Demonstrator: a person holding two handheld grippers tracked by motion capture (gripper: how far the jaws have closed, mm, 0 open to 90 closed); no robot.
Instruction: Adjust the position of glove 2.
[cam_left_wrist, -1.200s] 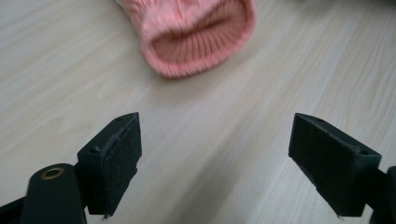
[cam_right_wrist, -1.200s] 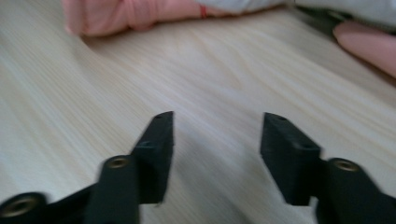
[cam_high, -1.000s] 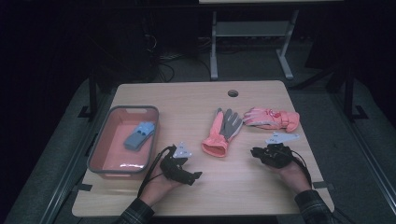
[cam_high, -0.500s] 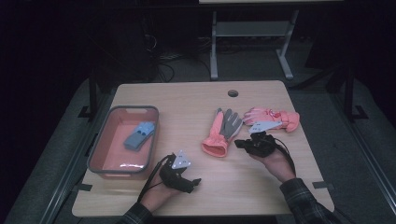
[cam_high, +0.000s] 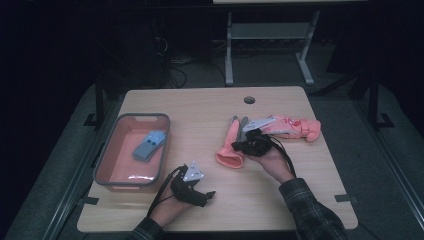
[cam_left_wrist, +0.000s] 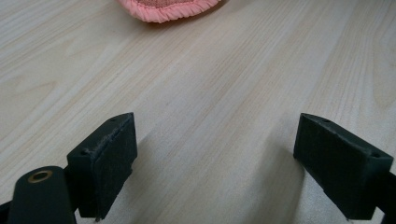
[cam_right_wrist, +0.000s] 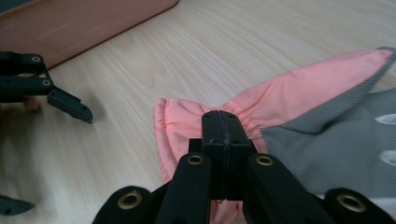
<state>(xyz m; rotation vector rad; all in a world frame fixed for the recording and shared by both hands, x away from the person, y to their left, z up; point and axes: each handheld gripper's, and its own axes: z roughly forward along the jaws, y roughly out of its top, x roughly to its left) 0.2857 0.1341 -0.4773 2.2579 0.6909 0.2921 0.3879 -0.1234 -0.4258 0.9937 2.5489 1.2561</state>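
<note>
A pink and grey glove (cam_high: 231, 145) lies on the wooden table, its pink cuff (cam_right_wrist: 187, 121) nearest me. My right gripper (cam_high: 246, 145) hovers just over that cuff, jaws pressed together (cam_right_wrist: 223, 126) with no cloth showing between them. A second pink glove (cam_high: 295, 127) lies behind it, to the right. My left gripper (cam_high: 204, 194) rests low near the table's front edge, its pads wide apart (cam_left_wrist: 215, 158) over bare wood. The cuff's edge (cam_left_wrist: 168, 9) shows well ahead of those pads.
A pink tray (cam_high: 107, 165) with a grey rim stands at the left and holds a blue glove (cam_high: 149, 145). A round hole (cam_high: 249, 99) sits near the table's far edge. Metal frame legs (cam_high: 229, 50) stand on the floor beyond.
My right hand has moved left and away from the front right of the table to the pink and grey glove's cuff. The left hand has stayed almost still.
</note>
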